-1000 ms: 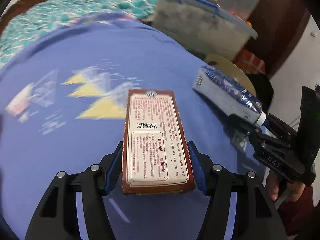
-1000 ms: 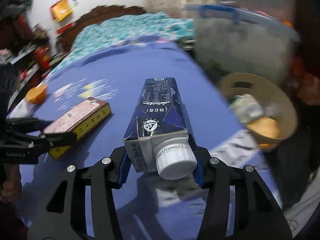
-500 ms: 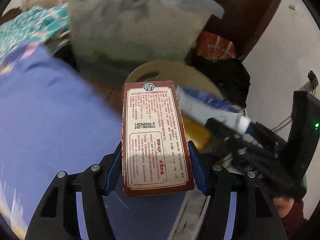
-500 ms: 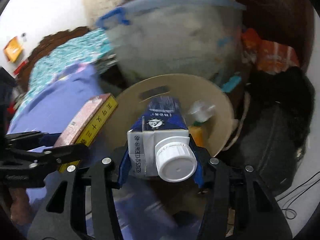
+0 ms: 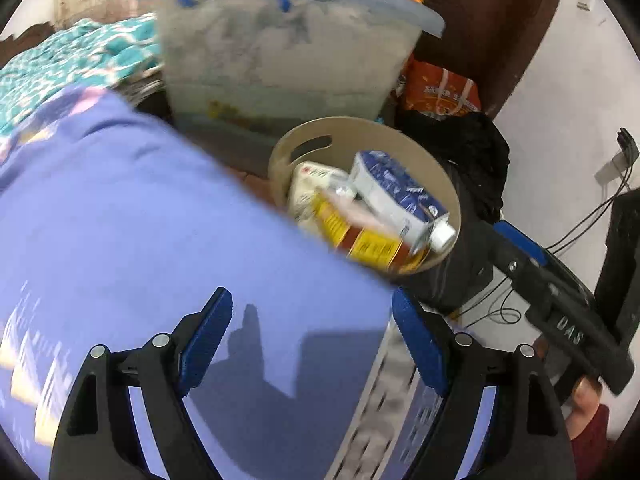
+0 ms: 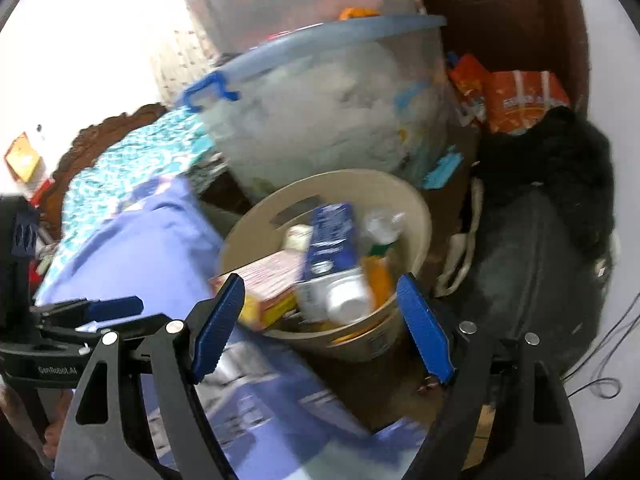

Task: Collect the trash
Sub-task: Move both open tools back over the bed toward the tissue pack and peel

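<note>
In the bin (image 6: 416,216) — carton (image 6: 328,240), box (image 6: 272,276); both claws opening, empty

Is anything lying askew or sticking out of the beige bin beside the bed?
Yes. In the beige bin the red and yellow box lies tilted, one end poking over the rim toward the bed. The blue carton leans on it, cap end up. Nothing looks spilled.

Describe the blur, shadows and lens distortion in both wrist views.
Left wrist view: the purple sheet smears with motion blur, the box in the beige bin is streaked, and the left gripper casts a hard shadow on the sheet. Right wrist view: the blue carton and clear storage tub are blurred, the wall is overexposed; fisheye bends both frames' edges.
</note>
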Motion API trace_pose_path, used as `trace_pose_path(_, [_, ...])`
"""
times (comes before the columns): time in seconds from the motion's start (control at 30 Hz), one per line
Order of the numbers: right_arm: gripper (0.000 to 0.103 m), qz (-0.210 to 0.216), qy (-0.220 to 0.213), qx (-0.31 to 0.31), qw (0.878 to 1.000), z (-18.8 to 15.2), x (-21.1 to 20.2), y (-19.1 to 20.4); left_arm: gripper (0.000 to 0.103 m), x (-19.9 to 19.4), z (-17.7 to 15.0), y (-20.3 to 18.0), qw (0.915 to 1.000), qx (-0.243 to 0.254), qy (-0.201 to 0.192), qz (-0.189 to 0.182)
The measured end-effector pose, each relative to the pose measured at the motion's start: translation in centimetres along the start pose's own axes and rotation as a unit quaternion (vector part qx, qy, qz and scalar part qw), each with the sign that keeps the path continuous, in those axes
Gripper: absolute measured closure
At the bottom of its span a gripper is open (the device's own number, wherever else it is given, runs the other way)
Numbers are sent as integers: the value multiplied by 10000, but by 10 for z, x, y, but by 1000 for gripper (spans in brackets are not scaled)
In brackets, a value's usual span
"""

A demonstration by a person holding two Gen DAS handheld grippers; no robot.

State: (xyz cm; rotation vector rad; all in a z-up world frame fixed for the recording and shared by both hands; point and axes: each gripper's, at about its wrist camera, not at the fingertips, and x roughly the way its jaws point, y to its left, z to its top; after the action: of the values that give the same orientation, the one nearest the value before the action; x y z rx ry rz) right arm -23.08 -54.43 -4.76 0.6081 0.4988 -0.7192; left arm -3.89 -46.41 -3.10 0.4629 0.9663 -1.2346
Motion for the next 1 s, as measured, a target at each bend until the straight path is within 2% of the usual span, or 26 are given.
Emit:
trace_pose_path(0.13, [24, 485, 204, -264, 9983, -13, -2, 40, 25, -36, -43, 30, 9988, -126, -155, 449])
trace_pose_path(0.23, [24, 868, 486, -432, 9941, -24, 2, 70, 25, -56, -76, 54, 9952, -290, -171, 920])
trace_pose_path(0.37, [24, 1197, 820, -744, 9866, -44, 9, 115, 25, -82, -118, 88, 9862, -727, -142, 1483])
trace_pose_path(0.43, [24, 1356, 988, -877, 9819, -54, 12, 137, 25, -94, -134, 103, 9813, -977, -138, 1653])
trace_pose_path(0.67, [24, 1638, 1406, -1312, 9676, -85, 20, 199, 25, -136, -178, 142, 9634, -1694, -302, 2055])
trace_pose_path(1.0, [24, 1927, 1835, -1901, 9450, -123, 34, 281, 25, -172, -223, 175, 9444, -2267, -468, 2334])
